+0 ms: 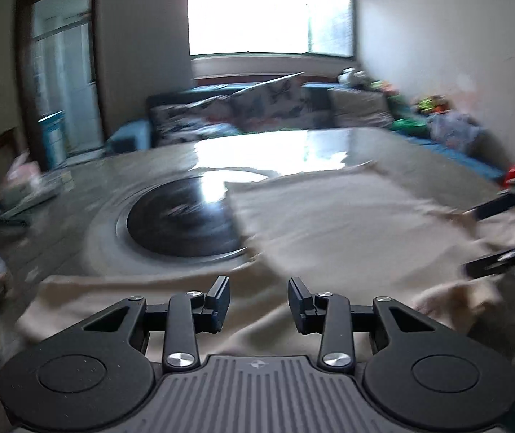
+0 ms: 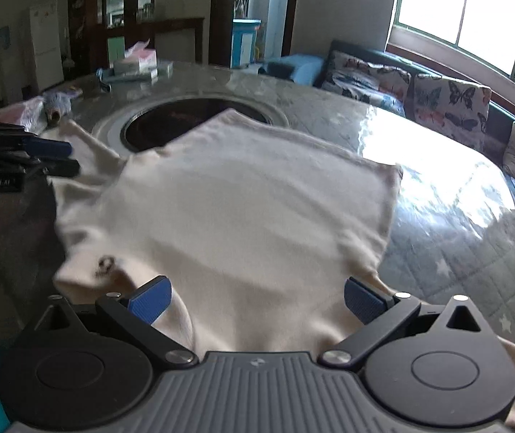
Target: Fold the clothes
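A cream garment [image 2: 243, 202] lies spread on the round grey table [image 2: 456, 252], one corner over the dark round inset [image 2: 171, 119]. It also shows in the left wrist view [image 1: 337, 223], partly folded. My left gripper [image 1: 259, 303] is open and empty, just above the garment's near edge. It appears from the side in the right wrist view [image 2: 59, 158]. My right gripper [image 2: 255, 297] is wide open over the garment's near part, with cloth between its blue pads [image 2: 153, 297], nothing clamped. It shows at the right edge of the left wrist view [image 1: 488, 238].
The dark inset [image 1: 185, 220] sits mid-table. Boxes and tissue packs [image 2: 135, 65] stand at the table's far side. A sofa with butterfly cushions [image 2: 448, 104] runs under the window. The table edge drops away to the left [image 2: 12, 238].
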